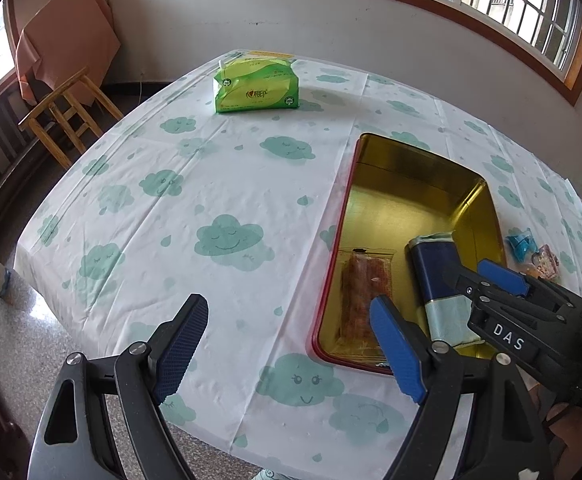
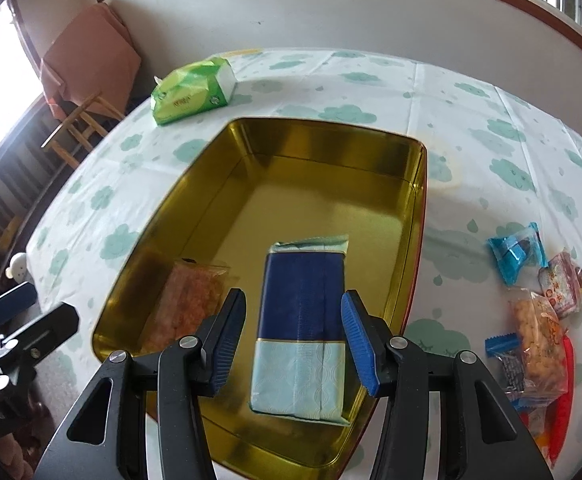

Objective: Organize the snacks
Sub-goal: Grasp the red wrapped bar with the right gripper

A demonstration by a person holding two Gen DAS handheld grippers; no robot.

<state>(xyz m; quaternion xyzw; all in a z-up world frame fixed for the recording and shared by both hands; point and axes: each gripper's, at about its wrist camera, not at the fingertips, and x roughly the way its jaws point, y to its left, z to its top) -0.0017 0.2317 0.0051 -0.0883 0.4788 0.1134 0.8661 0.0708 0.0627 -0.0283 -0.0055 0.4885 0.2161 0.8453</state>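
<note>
Flanked by the right gripper (image 2: 293,336), jaws spread and apparently not touching, the blue packet (image 2: 303,328) lies in the gold tin (image 2: 315,148), seemingly just placed; loose snacks (image 2: 531,300) must be fetched next, the left gripper (image 1: 287,344) hanging wide and empty.

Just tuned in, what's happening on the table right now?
Snacks are being sorted into the gold tin. The right gripper hangs over it, jaws open on either side of the blue packet lying inside beside an orange snack. The left gripper waits open. More snacks remain on the tablecloth.
</note>
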